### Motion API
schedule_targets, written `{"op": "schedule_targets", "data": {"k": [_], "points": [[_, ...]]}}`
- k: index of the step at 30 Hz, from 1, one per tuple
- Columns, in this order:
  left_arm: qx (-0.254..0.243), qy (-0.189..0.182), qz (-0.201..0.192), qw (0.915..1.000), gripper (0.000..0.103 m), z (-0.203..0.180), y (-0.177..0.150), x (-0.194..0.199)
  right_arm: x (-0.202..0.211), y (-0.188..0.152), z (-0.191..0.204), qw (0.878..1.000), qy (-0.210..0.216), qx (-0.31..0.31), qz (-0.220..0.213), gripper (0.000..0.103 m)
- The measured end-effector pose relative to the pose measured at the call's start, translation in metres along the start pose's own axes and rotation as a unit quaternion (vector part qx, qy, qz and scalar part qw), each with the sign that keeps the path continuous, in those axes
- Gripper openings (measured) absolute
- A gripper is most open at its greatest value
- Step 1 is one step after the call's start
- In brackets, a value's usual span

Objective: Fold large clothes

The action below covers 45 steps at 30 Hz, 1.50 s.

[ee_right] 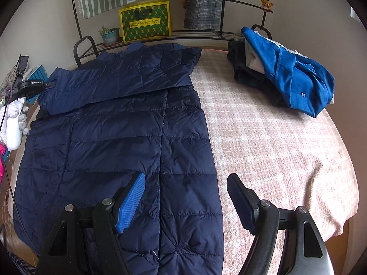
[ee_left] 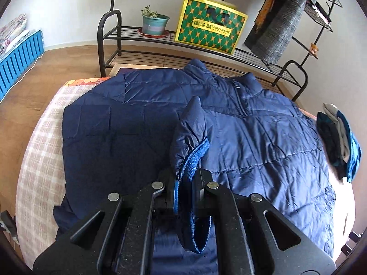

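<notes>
A navy quilted jacket [ee_left: 252, 137] lies flat on the checked bedspread [ee_left: 41, 155]; it also shows in the right wrist view [ee_right: 119, 142]. My left gripper [ee_left: 187, 181] is shut on the jacket's sleeve cuff [ee_left: 195, 158] and holds it above the jacket's body. In the right wrist view that sleeve [ee_right: 103, 87] lies across the chest, with the left gripper [ee_right: 34, 84] at its end. My right gripper [ee_right: 185, 188] is open and empty, hovering above the jacket's lower right edge.
A pile of clothes with a blue garment [ee_right: 293, 73] on top sits at the bed's far right. A black metal rack [ee_left: 119, 34] behind the bed holds a potted plant [ee_left: 153, 23] and a yellow-green bag [ee_left: 208, 27]. Clothes [ee_left: 282, 23] hang above.
</notes>
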<state>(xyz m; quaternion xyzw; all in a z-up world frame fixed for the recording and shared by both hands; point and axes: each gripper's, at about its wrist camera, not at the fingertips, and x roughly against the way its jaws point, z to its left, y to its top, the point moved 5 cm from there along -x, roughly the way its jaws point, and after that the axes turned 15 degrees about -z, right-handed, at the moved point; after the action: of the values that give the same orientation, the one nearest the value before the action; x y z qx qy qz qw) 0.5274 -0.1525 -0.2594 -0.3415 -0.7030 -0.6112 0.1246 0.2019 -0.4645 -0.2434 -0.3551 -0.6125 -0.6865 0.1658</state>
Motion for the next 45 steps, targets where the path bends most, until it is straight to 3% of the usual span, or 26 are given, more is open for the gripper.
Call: {"op": "schedule_targets", "data": {"k": [6, 12, 13, 14, 15, 16, 19, 27, 33, 40, 45], "points": [[-0.01, 0.029, 0.01, 0.9995, 0.005, 0.007, -0.006, -0.037, -0.008, -0.002, -0.001, 1.0, -0.007, 0.005, 0.007, 0.076], [-0.001, 0.048, 0.025, 0.9985, 0.006, 0.016, -0.017, -0.045, -0.017, -0.002, -0.001, 1.0, -0.006, 0.005, 0.014, 0.076], [0.003, 0.046, 0.027, 0.9986, 0.011, 0.016, -0.017, -0.043, -0.018, -0.003, -0.001, 1.0, -0.004, 0.002, 0.016, 0.076], [0.002, 0.046, 0.028, 0.9986, 0.025, 0.015, -0.016, -0.039, -0.019, -0.003, -0.001, 1.0, 0.0, -0.001, 0.017, 0.076], [-0.007, 0.047, 0.025, 0.9985, 0.032, 0.013, -0.013, -0.033, -0.018, -0.004, -0.001, 1.0, 0.003, -0.003, 0.018, 0.076], [-0.021, 0.049, 0.015, 0.9985, 0.038, 0.01, -0.011, -0.024, -0.018, -0.004, -0.001, 1.0, 0.004, -0.002, 0.017, 0.076], [-0.057, 0.057, -0.011, 0.9967, 0.038, 0.002, -0.002, 0.009, -0.011, -0.003, -0.002, 1.0, 0.006, -0.001, 0.009, 0.076], [-0.081, 0.046, -0.068, 0.9933, 0.046, -0.001, 0.007, 0.125, 0.011, -0.003, -0.005, 1.0, 0.017, -0.007, -0.009, 0.076], [-0.081, 0.05, -0.079, 0.9923, 0.046, 0.01, -0.021, 0.211, 0.029, -0.002, -0.012, 1.0, 0.011, -0.008, -0.026, 0.076], [-0.077, 0.066, -0.079, 0.9917, 0.046, 0.024, -0.066, 0.283, 0.048, -0.012, -0.03, 0.999, 0.013, -0.017, -0.048, 0.076], [-0.066, 0.072, -0.085, 0.9916, 0.056, 0.033, -0.089, 0.321, 0.057, -0.022, -0.04, 0.998, 0.014, -0.015, -0.055, 0.076]]}}
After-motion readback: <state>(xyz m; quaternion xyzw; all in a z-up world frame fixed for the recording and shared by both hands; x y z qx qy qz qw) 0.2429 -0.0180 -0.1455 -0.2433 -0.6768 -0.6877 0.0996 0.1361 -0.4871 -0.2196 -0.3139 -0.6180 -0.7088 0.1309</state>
